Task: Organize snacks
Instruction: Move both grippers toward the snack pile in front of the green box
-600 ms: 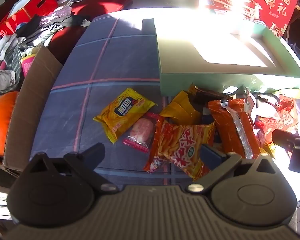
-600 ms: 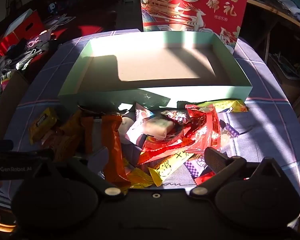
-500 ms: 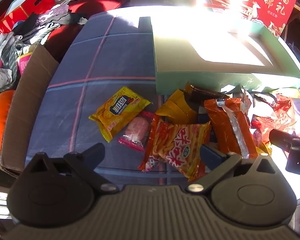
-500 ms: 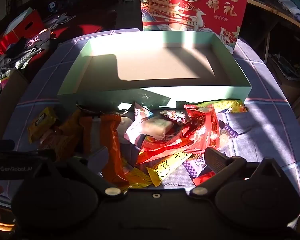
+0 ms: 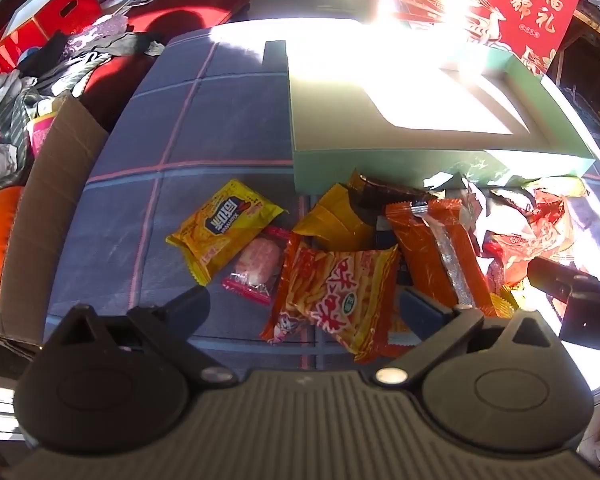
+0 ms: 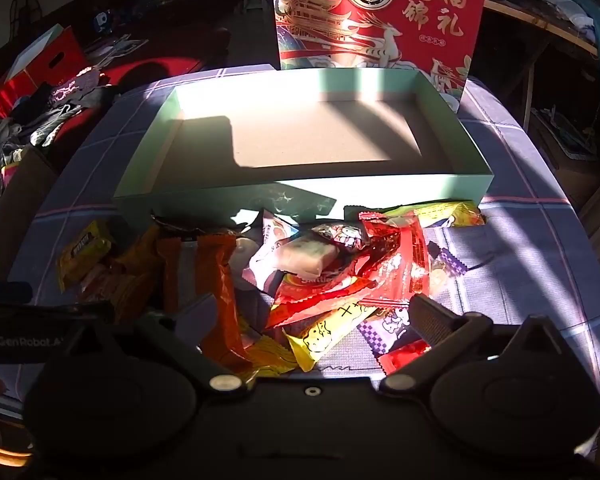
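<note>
Presumably the light, crinkly, slippery orange noodle-snack packet [image 5: 336,300] is best pinched at a sealed edge, both grippers [image 5: 304,308] [image 6: 312,316] being spread wide, empty.

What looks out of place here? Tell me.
The snack packets lie in a jumbled, overlapping heap on the tablecloth in front of the green box, which holds nothing. One yellow packet lies apart at the left.

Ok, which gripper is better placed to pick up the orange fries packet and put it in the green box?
Left. The left gripper hangs open right over the orange fries packet; the right gripper faces the red wrappers, off to the side. The green box is empty.
</note>
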{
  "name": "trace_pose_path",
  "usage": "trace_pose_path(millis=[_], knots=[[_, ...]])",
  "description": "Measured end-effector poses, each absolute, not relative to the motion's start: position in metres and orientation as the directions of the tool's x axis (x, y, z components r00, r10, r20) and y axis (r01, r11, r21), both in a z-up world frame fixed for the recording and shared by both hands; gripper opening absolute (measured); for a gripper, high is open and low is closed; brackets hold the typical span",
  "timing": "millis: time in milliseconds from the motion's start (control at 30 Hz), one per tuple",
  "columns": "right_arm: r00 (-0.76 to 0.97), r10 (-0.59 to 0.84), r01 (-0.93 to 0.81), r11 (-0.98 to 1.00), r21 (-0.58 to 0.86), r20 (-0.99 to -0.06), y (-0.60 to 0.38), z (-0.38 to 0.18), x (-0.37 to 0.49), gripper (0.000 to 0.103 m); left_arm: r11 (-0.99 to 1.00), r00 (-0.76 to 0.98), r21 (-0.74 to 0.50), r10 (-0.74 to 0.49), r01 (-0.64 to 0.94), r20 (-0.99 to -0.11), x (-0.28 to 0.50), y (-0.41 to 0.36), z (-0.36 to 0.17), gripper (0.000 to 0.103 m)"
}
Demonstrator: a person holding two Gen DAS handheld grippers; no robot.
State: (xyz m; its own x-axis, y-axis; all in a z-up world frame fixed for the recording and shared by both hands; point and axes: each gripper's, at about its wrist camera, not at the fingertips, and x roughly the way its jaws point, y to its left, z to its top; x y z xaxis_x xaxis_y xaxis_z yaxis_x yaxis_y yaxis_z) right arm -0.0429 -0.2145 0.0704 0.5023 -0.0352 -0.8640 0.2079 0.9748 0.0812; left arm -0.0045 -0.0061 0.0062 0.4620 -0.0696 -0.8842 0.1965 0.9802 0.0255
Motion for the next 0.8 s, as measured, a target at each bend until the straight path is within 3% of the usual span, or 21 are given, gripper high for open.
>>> trace_pose_path(millis=[233, 533, 633, 800], knots=[[0.557, 0.01, 0.172, 0.977, 0.127, -0.831, -0.218, 0.081, -0.053, 0.103, 0.985, 0.466, -0.016, -0.097, 0.174, -0.88, -0.001, 0.009, 0.008, 0.103], [0.501, 0.045, 0.223, 0.958, 0.179, -0.864, -0.221, 0.072, -0.05, 0.103, 0.989, 0.396, -0.097, -0.136, 0.115, -0.908, 0.01, 0.031, -0.01, 0.103], [0.49, 0.061, 0.228, 0.954, 0.195, -0.87, -0.221, 0.07, -0.047, 0.098, 0.988, 0.39, -0.124, -0.152, 0.096, -0.908, 0.02, 0.029, -0.01, 0.103], [0.478, 0.104, 0.189, 0.958, 0.218, -0.872, -0.215, 0.069, -0.035, 0.082, 0.988, 0.406, -0.125, -0.151, 0.091, -0.901, 0.038, 0.012, -0.009, 0.103]])
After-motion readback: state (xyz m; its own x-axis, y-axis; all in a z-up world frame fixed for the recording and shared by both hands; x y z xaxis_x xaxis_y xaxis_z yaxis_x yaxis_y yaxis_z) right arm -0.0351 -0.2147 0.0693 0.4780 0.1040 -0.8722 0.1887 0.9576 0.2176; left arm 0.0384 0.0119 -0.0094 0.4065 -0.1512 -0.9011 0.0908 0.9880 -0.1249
